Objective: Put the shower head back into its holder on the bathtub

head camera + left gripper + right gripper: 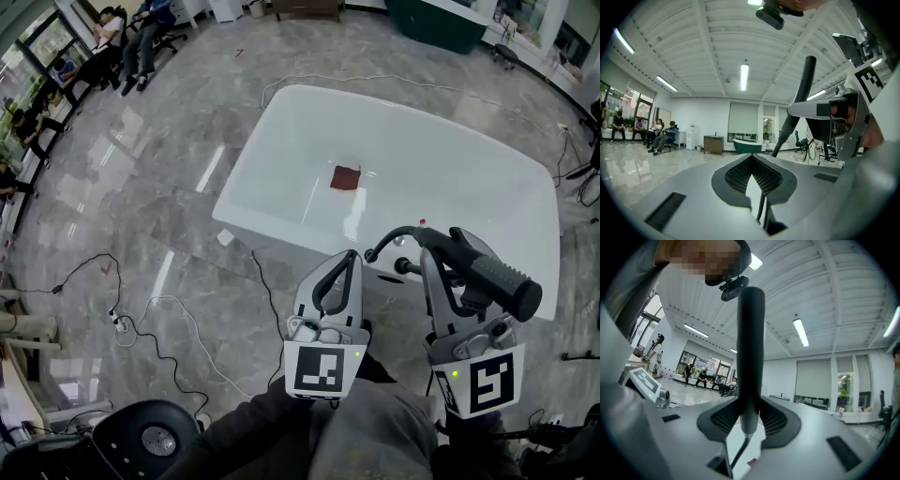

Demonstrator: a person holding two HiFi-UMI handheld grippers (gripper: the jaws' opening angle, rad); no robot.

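The white bathtub [281, 169] stands on the grey floor ahead, with a small brown cloth [345, 177] lying inside it. My right gripper [450, 248] is shut on the black handle of the shower head [497, 277], held above the tub's near rim. Its dark hose [394, 234] curls down towards a black fitting [405, 266] on that rim. In the right gripper view the handle [751, 348] stands upright between the pads of the right gripper [750, 413]. My left gripper [352, 255] hangs beside it, shut and holding nothing. The left gripper [751, 161] points past the handle [801, 93].
Several people sit on chairs [122, 37] at the far left. Cables [141, 309] trail over the floor left of the tub. A dark green tub [441, 23] stands at the back. An office chair base [155, 436] is at the lower left.
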